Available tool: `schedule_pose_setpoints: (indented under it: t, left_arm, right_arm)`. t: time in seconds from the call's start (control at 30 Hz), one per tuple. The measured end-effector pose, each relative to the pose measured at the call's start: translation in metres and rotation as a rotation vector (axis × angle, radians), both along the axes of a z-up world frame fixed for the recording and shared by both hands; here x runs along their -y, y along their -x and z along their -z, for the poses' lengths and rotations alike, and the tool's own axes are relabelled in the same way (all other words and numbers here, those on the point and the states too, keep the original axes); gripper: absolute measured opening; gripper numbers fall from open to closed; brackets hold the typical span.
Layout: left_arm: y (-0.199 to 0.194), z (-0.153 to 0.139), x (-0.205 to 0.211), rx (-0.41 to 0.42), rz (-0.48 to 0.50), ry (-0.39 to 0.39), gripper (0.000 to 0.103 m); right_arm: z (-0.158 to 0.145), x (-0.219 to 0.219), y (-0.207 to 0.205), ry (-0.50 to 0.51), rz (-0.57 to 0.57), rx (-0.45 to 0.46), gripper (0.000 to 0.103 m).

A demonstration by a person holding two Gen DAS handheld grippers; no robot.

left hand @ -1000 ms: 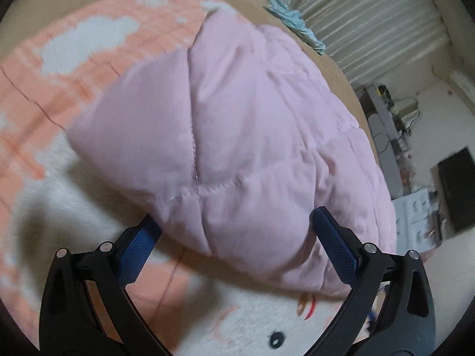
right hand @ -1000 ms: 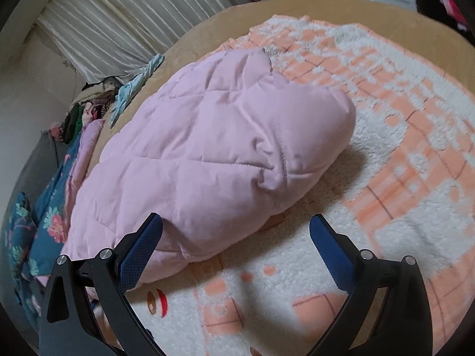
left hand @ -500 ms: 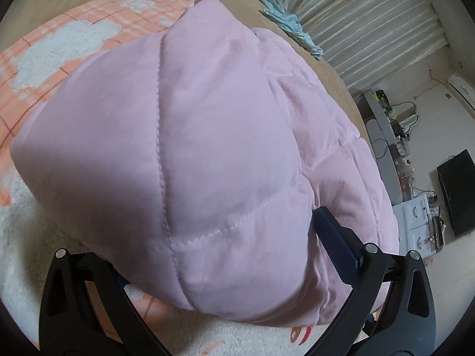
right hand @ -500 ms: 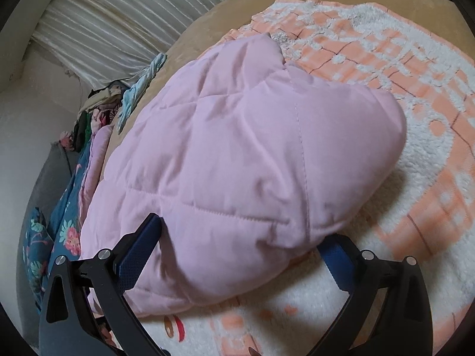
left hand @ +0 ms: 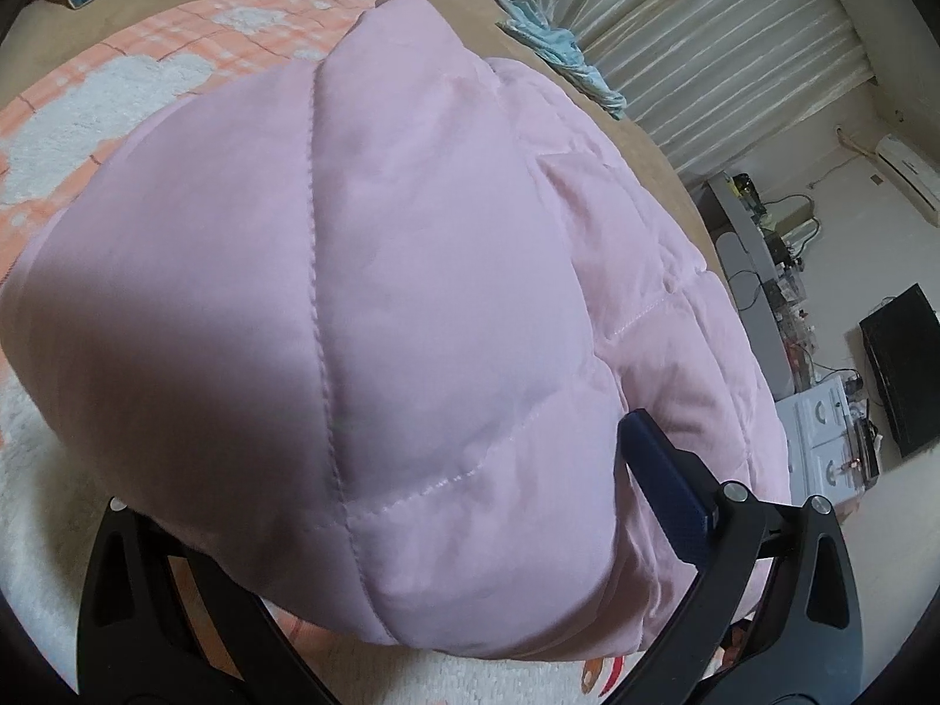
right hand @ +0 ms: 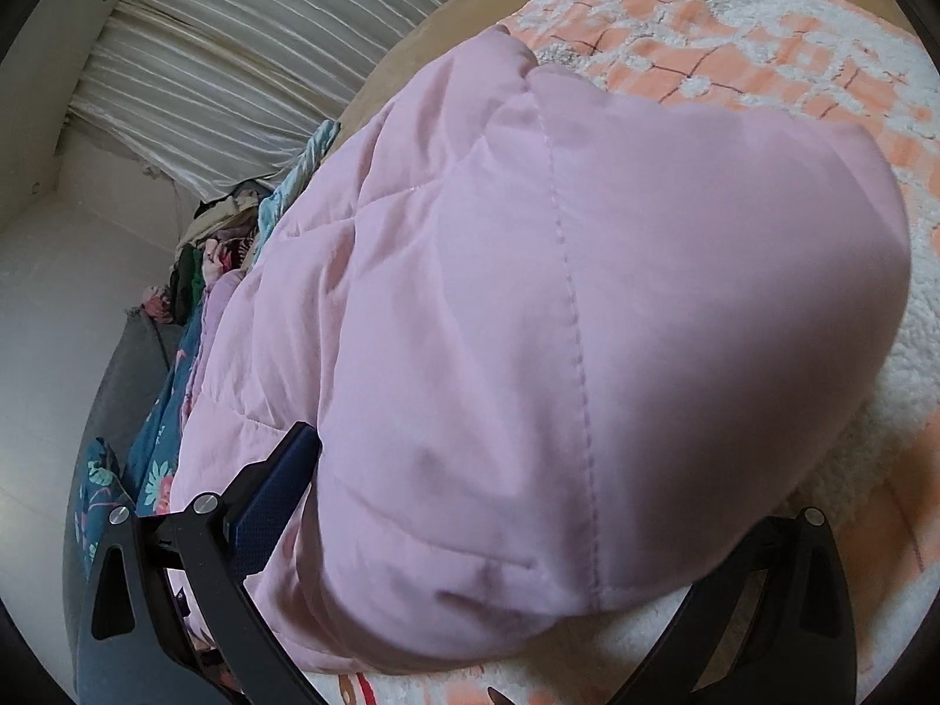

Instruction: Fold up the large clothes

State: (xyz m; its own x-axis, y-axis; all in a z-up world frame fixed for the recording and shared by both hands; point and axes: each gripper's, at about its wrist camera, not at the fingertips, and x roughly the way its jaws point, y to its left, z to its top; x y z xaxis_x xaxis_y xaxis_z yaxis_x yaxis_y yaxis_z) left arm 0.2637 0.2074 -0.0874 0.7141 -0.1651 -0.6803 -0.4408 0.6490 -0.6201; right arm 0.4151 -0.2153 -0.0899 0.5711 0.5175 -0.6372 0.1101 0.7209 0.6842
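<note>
Both grippers have closed in on the pink quilted jacket [left hand: 364, 305] since a second ago, when you could see blanket between each pair of fingers; its padded bulk now fills most of both views. On your left gripper [left hand: 376, 505] the left finger is buried under the fabric, and only the blue pad of the right finger [left hand: 664, 487] shows, lying against the jacket's side. Your right gripper [right hand: 529, 529] mirrors this: its left finger pad [right hand: 276, 487] is beside the fabric, while the right finger tip is hidden behind the bulge. Both pairs of fingers are spread wide around the folded end of the jacket, and nothing is pinched between them that you can see. The jacket lies on the fluffy orange-and-white blanket [left hand: 117, 88] spread over the bed, its far end running toward the striped curtain [right hand: 235, 59]. A pile of patterned clothes [right hand: 217, 252] at the bed's far edge is too small to sort out. No label or writing can be read anywhere; the print on the blanket's near edge is cut off by the jacket.
</note>
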Motion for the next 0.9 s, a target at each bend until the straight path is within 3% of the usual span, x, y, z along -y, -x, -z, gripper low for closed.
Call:
schedule_pose_setpoints:
  t: [0.17, 0.33, 0.5, 0.7, 0.9]
  left_arm:
    - [0.003, 0.001, -0.003, 0.024, -0.002, -0.001, 0.095]
    - [0.003, -0.003, -0.001, 0.024, 0.007, -0.031, 0.094]
    - [0.003, -0.015, 0.005, 0.037, 0.029, -0.108, 0.078]
    - [0.005, -0.026, 0.006, 0.048, 0.051, -0.173, 0.055]
    - [0.006, -0.038, 0.013, 0.060, 0.068, -0.239, 0.039]
  right_arm:
    - [-0.001, -0.002, -0.001, -0.005, -0.016, 0.013, 0.099]
    - [-0.005, -0.004, -0.001, 0.001, -0.050, 0.048, 0.085]
    - [-0.014, -0.010, 0.001, 0.036, -0.086, 0.095, 0.065]
    - [-0.026, -0.019, 0.006, 0.111, -0.117, 0.143, 0.054]
    - [-0.041, -0.033, 0.011, 0.217, -0.161, 0.190, 0.044]
